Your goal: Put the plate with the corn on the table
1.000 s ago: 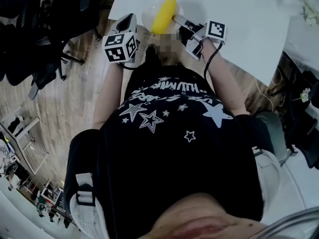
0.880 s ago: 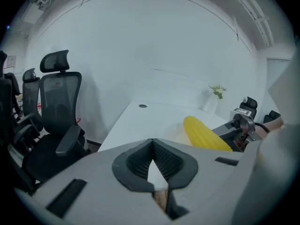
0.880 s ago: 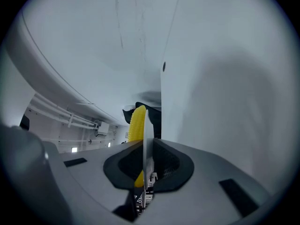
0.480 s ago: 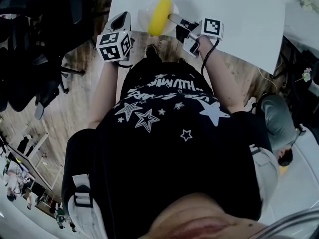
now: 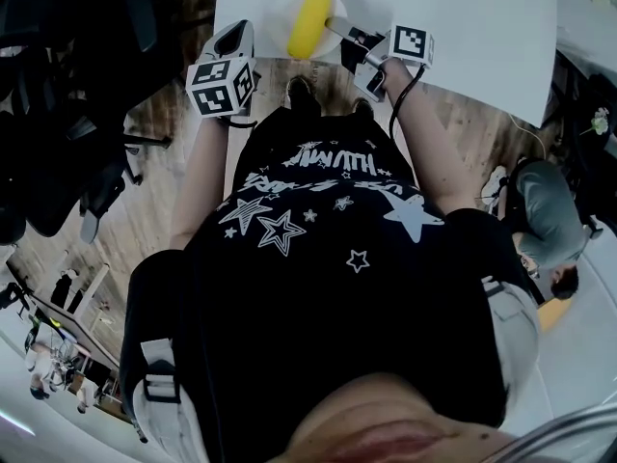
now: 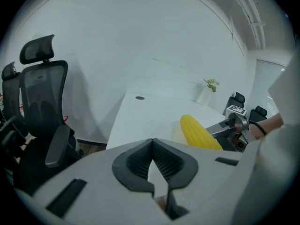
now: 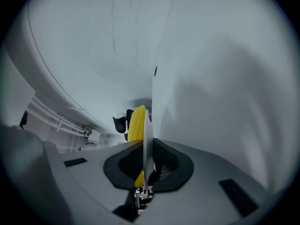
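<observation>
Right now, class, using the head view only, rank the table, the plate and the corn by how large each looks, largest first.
1. table, largest, even though the frame edge cuts it off
2. plate
3. corn, smallest, lying within the plate's outline

No two look alike in size.

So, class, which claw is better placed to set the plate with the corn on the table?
Right. The right claw grips the plate by its rim, corn on it, at the white table. The left claw is shut and empty.
</observation>
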`<state>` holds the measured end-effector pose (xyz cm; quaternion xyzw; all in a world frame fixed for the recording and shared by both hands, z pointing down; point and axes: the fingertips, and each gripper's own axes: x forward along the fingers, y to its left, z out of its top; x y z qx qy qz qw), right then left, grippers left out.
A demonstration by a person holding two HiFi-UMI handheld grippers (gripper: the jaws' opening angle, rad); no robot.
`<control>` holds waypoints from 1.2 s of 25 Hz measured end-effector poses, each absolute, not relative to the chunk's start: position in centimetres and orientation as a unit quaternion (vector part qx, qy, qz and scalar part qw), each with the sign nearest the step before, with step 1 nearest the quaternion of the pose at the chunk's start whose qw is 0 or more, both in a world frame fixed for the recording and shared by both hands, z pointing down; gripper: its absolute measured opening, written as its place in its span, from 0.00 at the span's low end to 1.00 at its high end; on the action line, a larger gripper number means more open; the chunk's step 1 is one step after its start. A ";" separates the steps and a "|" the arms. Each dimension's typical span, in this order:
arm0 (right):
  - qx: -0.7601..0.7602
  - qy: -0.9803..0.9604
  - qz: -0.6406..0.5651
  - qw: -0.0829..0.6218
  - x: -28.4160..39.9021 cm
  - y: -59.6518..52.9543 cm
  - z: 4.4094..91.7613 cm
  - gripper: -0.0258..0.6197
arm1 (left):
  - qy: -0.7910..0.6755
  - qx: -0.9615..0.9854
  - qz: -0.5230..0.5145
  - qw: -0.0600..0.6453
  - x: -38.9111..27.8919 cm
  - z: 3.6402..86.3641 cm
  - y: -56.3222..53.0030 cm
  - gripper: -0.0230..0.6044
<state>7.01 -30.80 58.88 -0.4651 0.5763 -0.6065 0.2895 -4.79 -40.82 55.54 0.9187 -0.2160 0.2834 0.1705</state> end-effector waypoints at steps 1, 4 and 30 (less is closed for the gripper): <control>-0.465 0.573 -0.606 0.297 7.0 -30.9 58.8 0.09 | -0.211 0.920 0.284 0.169 -4.7 55.6 -40.7 0.04; -0.469 0.569 -0.602 0.305 7.2 -30.9 58.7 0.09 | -0.201 0.922 0.285 0.165 -4.4 55.6 -40.4 0.04; -0.502 0.529 -0.637 0.247 6.8 -33.3 60.9 0.08 | -0.173 0.925 0.290 0.173 -4.1 57.0 -42.1 0.04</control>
